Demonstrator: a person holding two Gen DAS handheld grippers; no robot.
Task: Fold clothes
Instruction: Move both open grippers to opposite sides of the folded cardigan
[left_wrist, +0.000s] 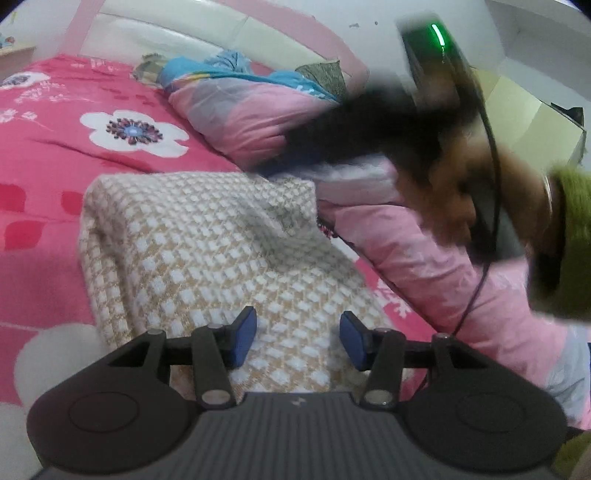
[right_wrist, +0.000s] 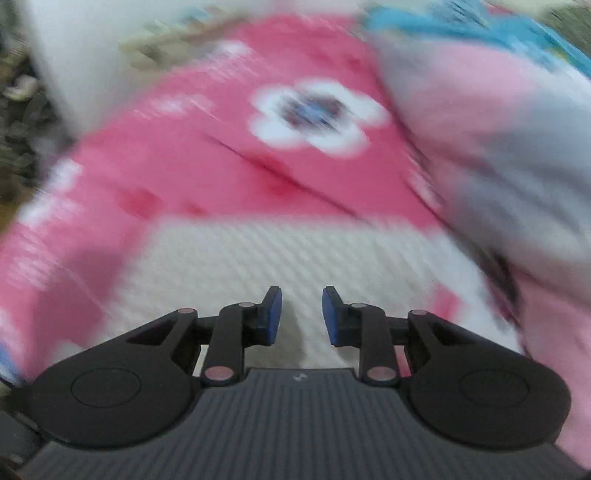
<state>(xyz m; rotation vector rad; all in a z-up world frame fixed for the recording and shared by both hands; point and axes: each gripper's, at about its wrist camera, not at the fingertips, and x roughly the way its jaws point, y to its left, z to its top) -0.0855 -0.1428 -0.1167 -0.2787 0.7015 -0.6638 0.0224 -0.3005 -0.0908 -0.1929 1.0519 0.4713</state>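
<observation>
1. We see the checked cream-and-tan garment (left_wrist: 207, 251) lying on the bed (left_wrist: 48, 177), already gathered into a compact, doubled-over block with a rounded fold along its left edge. Whether more folds are due or it is finished, we cannot say from this shape alone.

2. Our left hand-held gripper (left_wrist: 298, 338) hangs over the near end of the garment with its blue pads (left_wrist: 245, 336) apart and nothing between them. The right hand-held gripper (right_wrist: 301, 315) also has its jaws apart and empty, above the same pale cloth (right_wrist: 258, 258).

3. The right wrist view is heavily smeared, so we judge that hand to be moving fast. A sweep at that speed could catch the top layer with a pad and drag the fold open.

4. In the left wrist view a blurred hand (left_wrist: 491, 192) with a dark device and a dangling cable (left_wrist: 476, 291) crosses just right of the garment. The cable could snag on cloth or on the left hand-held gripper.

5. A pink quilt (left_wrist: 424, 240) lies right against the garment's right edge. A grasp made there could pinch quilt along with cloth, and lifting would then pull the block askew.

6. The bed is soft and uneven. Pressing down on the stack could tilt it, letting the upper layers slide off.

7. The knit looks thick, so a shallow pinch may take only one layer, splitting the fold.
</observation>
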